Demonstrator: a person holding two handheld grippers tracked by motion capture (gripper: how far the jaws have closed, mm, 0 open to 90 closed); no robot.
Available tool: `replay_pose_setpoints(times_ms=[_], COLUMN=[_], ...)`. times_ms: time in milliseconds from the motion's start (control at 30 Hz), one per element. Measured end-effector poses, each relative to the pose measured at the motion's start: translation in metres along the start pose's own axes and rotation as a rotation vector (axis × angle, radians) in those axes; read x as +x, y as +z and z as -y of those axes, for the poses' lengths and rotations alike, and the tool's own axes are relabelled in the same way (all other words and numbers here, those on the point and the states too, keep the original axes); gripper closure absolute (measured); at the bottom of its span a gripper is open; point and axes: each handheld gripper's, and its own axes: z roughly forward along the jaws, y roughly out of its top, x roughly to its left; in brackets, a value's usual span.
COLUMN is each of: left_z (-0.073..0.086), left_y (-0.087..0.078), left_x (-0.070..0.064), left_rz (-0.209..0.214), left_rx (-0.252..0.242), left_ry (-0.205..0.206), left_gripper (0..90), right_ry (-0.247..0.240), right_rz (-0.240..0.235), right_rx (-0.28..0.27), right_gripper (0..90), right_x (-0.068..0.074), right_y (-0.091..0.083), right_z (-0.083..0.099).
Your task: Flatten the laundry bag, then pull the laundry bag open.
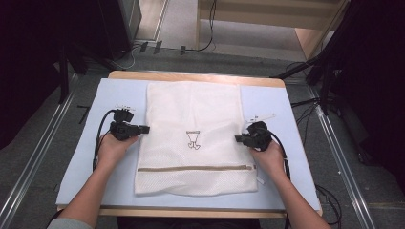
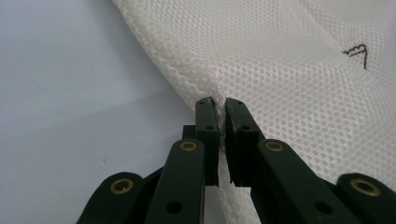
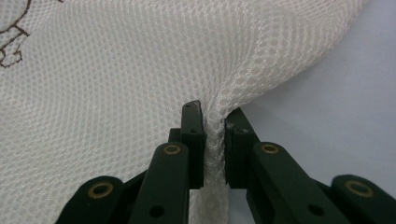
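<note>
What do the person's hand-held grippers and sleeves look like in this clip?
Both the left hand-held gripper and right hand-held gripper are black, each trailing a black cable. Close up, their flat jaw links carry brass-coloured rivets. A grey sleeve edge shows at the left arm; the forearms are otherwise uncovered.

The white mesh laundry bag (image 1: pixel 193 138) is soft open-weave netting with a faint sheen. The pale blue table mat (image 1: pixel 86 157) looks smooth and matt. Both grippers' black plastic jaws are matt, with brass-coloured rivets.
</note>
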Motion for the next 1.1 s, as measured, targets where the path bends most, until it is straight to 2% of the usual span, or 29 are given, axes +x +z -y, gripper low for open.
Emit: replay_pose_setpoints(times_ms=[33, 167, 200, 400, 533, 633, 667, 767, 900, 1033, 1100], left_z=[-0.003, -0.015, -0.018, -0.029, -0.033, -0.034, -0.034, -0.033, -0.033, -0.033, -0.032], left_y=[0.002, 0.013, 0.015, 0.021, 0.027, 0.030, 0.030, 0.029, 0.024, 0.020, 0.016], left_x=[0.002, 0.009, 0.010, 0.015, 0.020, 0.021, 0.021, 0.020, 0.013, 0.008, 0.006], left_rz=[0.002, -0.019, -0.016, -0.035, -0.041, -0.029, -0.018, 0.003, -0.003, 0.004, 0.009], left_rx=[-0.007, -0.004, -0.002, -0.011, -0.012, -0.009, -0.007, -0.005, 0.008, 0.015, -0.003], left_ry=[-0.009, 0.011, 0.005, 0.016, 0.004, -0.010, -0.022, -0.029, 0.021, 0.046, 0.046], left_gripper=[85.8, 85.9, 86.1, 86.1, 85.7, 84.3, 82.2, 66.1, 53.4, 47.2, 45.9], right_ry=[0.007, 0.024, 0.032, 0.033, 0.042, 0.051, 0.056, 0.088, 0.076, 0.084, 0.084], right_rz=[0.005, 0.025, 0.030, 0.054, 0.064, 0.061, 0.054, 0.027, 0.036, 0.033, 0.033], right_rx=[-0.009, -0.048, -0.035, -0.049, -0.055, -0.060, -0.061, -0.060, -0.059, -0.073, -0.074], right_gripper=[83.0, 83.1, 83.0, 81.8, 79.7, 75.1, 71.7, 62.5, 55.6, 53.6, 53.2], right_x=[-0.002, -0.007, -0.008, -0.014, -0.017, -0.018, -0.018, -0.021, -0.022, -0.023, -0.023], right_y=[0.001, 0.003, 0.004, 0.013, 0.020, 0.021, 0.021, 0.018, 0.013, 0.006, 0.003], right_z=[-0.002, -0.011, -0.014, -0.023, -0.024, -0.023, -0.023, -0.021, -0.019, -0.019, -0.019])
